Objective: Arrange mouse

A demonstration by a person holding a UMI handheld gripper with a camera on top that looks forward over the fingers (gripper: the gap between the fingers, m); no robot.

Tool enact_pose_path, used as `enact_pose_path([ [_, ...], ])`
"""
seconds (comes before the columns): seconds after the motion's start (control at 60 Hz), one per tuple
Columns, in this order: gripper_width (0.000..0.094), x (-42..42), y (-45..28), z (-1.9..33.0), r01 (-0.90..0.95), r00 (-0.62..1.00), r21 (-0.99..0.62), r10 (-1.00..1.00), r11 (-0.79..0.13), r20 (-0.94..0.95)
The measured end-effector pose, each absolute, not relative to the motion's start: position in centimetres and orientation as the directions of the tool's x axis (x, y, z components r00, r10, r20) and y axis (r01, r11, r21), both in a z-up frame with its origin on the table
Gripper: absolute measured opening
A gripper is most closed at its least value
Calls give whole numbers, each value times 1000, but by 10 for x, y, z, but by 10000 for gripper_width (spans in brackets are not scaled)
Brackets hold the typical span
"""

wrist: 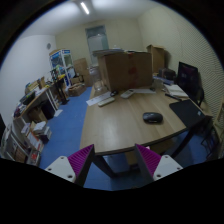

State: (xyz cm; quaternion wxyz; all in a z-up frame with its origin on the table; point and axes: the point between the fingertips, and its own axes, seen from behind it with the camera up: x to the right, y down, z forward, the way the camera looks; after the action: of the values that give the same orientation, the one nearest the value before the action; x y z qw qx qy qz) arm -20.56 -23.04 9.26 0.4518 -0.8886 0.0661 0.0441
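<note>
Magenta pads [82, 160] line the inner faces of the two fingers, which stand wide apart with nothing between them; the gripper [113, 163] hangs above and short of the near edge of a wooden desk [115, 125]. On that desk, toward its right side and well beyond the fingers, lies the mouse [152, 117], a small dark shape resting flat on bare wood. Just past it, at the right edge, sits a dark mat or laptop-like slab [189, 110], and behind that a black monitor [189, 82] stands upright near the far right corner. A large cardboard box [125, 70] occupies the far edge of the desk, with loose white papers [104, 99] spread before it. Blue floor [62, 128] runs along the left of the desk, bordered by cluttered shelves and low furniture [38, 105] against the wall.
</note>
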Motion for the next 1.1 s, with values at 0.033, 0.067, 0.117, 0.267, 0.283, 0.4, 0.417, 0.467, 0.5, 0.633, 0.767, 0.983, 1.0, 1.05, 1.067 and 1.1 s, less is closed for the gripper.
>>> enact_pose_path([
  [0.033,825,-201,-231,91,-157,988,-794,-84,-587,-133],
  [0.067,823,-196,-231,88,-159,987,-788,-89,-594,-132],
  [0.117,825,-183,-228,85,-168,986,-780,-104,-603,-132],
  [0.267,824,-117,-200,69,-161,987,-771,-114,-616,-115],
  [0.283,820,-110,-196,67,-153,988,-772,-110,-617,-108],
  [0.4,815,-56,-166,48,-100,993,-792,-110,-603,-42],
  [0.417,816,-49,-160,45,-91,994,-797,-107,-598,-33],
  [0.467,812,-32,-147,34,-50,996,-798,-86,-600,2],
  [0.5,814,-22,-139,24,-19,998,-796,-65,-606,25],
  [0.633,818,8,-110,-14,65,997,-769,11,-636,75],
  [0.767,803,12,-71,-12,35,999,-805,50,-592,7],
  [0.983,807,9,-22,-11,46,997,-826,73,-562,6],
  [1.0,805,8,-19,-11,47,997,-826,73,-561,7],
  [1.05,757,6,-12,-12,42,998,-828,65,-559,6],
  [1.067,772,6,-10,-12,37,998,-828,58,-559,6],
  [1.1,671,6,-7,-12,31,999,-829,44,-558,7],
])
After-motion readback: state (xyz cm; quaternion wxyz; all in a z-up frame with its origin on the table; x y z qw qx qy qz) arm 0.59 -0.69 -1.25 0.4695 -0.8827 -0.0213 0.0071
